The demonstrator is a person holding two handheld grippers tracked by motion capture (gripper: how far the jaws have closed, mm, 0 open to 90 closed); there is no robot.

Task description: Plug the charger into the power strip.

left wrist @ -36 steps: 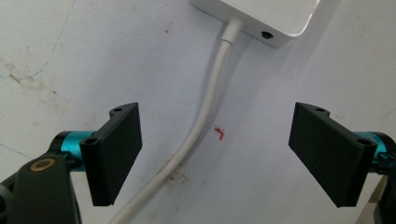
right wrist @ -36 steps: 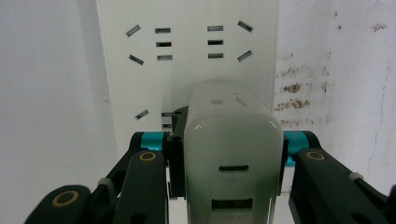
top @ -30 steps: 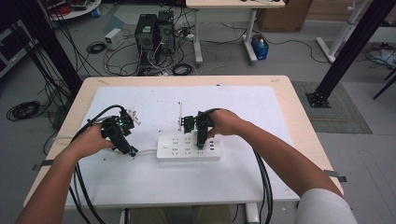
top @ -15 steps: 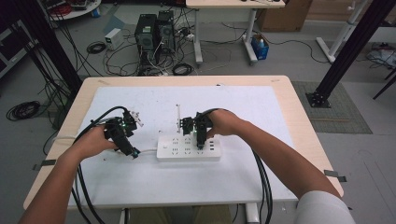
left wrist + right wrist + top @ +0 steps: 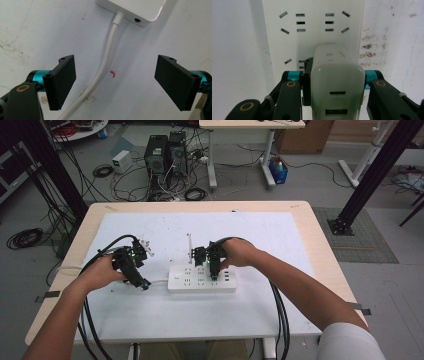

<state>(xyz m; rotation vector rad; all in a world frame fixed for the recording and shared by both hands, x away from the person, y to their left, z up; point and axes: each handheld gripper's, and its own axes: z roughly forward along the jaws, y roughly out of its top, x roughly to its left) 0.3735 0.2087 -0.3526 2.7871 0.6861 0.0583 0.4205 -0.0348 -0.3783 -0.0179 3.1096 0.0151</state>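
Compared with the earlier frames, little has shifted: my left gripper has crept slightly closer to the cable end of the power strip, while my right gripper holds the same station over the strip's top face.

The white USB charger sits pinched between the right gripper's jaws, one jaw against each flank. In the right gripper view its USB ports face the camera and its body points down at the strip. I cannot see the prongs, so I cannot tell whether they have entered a socket or only hover above one. The charger covers part of a socket group; a further group of slots lies uncovered beyond it.

Risks, as I judge them:
1. Prong misalignment. If the charger is tilted or offset from the slots, downward pressure would jam the prongs on the strip's face.
2. Strip slide. The strip lies loose on the white table mat; an off-axis push could skate it sideways.
3. Grip slip. The charger's flanks look smooth, so insertion force could drive it back through the jaws.

The left gripper's jaws are spread wide, with the strip's white cable running between them untouched, just short of the strip's end. It steadies nothing at present.
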